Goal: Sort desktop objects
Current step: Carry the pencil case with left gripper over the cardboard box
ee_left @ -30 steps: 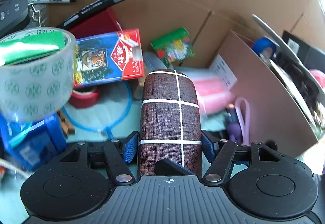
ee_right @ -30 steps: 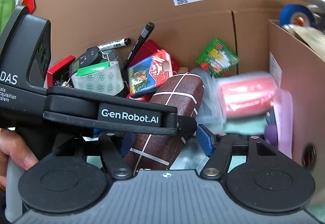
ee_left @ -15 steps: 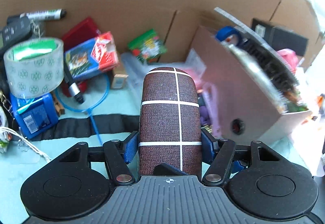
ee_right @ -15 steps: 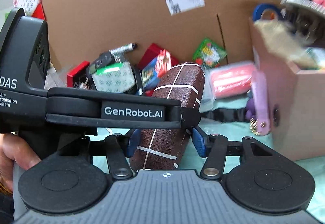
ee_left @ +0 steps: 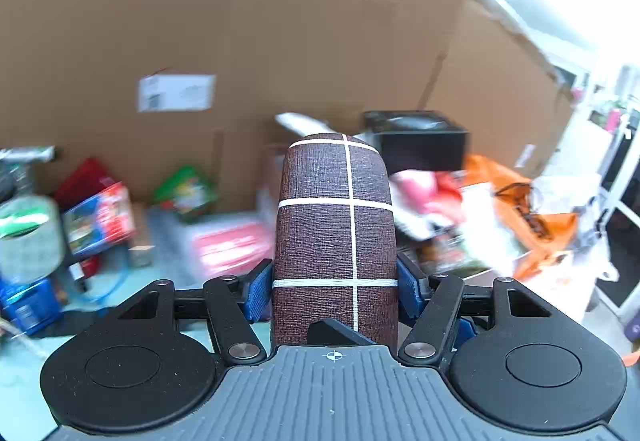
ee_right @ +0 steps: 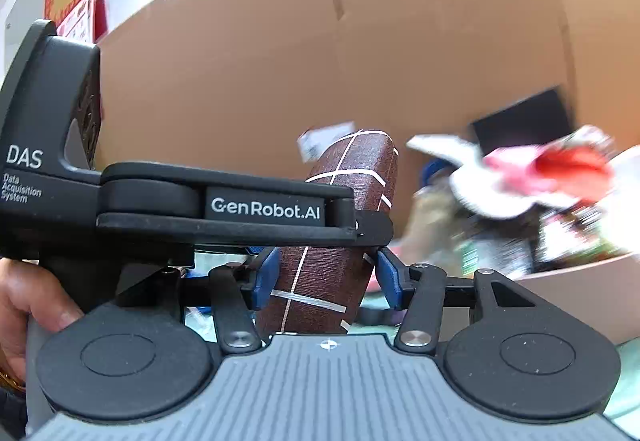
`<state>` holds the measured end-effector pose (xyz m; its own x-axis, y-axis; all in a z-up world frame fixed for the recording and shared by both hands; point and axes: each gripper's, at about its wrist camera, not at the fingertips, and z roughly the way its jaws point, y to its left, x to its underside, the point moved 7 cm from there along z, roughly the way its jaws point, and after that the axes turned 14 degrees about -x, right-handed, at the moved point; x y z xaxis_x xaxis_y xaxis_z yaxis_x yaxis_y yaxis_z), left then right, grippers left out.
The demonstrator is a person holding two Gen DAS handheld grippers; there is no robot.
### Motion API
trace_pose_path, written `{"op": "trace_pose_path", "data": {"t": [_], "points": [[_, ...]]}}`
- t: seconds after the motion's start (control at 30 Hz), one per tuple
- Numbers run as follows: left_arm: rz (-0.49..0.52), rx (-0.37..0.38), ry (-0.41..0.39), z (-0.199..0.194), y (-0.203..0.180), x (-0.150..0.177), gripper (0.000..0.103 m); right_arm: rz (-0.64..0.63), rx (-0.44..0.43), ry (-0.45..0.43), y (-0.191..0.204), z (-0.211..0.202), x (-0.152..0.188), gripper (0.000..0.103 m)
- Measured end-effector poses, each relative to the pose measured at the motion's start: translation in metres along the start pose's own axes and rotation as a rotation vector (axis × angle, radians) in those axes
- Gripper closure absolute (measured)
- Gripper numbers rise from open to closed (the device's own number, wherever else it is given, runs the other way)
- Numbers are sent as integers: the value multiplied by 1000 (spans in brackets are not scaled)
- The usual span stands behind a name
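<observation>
My left gripper [ee_left: 334, 287] is shut on a brown case with white grid lines [ee_left: 336, 225], held upright in the air. In the right wrist view the same brown case [ee_right: 340, 241] stands between the blue pads of my right gripper [ee_right: 326, 279], with a small gap on each side; that gripper is open. The left gripper's black body [ee_right: 180, 201] crosses that view just in front of the case. A small cardboard box [ee_right: 580, 285] full of mixed items is at the right.
A tall cardboard wall [ee_left: 240, 21] stands behind. On the left lie a tape roll [ee_left: 28, 237], a red and blue card pack [ee_left: 100, 217], a green packet [ee_left: 186, 191] and a pink pack [ee_left: 232, 249]. An orange bag [ee_left: 520, 209] lies at the right.
Both grippers have risen and swung right with the brown case; the desk clutter has dropped lower and leftward in view. The right gripper's pads have come closer around the case.
</observation>
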<state>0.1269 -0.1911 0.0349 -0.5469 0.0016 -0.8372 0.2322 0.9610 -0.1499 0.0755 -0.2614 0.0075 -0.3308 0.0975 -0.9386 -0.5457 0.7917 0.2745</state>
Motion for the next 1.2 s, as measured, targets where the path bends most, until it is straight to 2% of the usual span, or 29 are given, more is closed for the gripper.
{"op": "trace_pose_path", "data": {"t": [0.33,0.57,0.87,1.0,1.1,1.2], "points": [[145,150,-47,10,-130,-30,39,5,194,-146,-65,-83,-33,48],[215,186,-42,39,-192,-43,39,56,264,-198,-121,-103,-48,48],[260,111,-15,94,-207,-53,40,131,163,-222,-186,-85,-50,49],[278,87,1,111,-204,-52,37,114,148,-191,-195,-76,-41,49],[287,100,16,119,-203,-48,35,76,184,-157,-196,-69,-31,49],[311,97,-13,116,-204,-47,29,58,185,-159,-194,-69,-27,49]]}}
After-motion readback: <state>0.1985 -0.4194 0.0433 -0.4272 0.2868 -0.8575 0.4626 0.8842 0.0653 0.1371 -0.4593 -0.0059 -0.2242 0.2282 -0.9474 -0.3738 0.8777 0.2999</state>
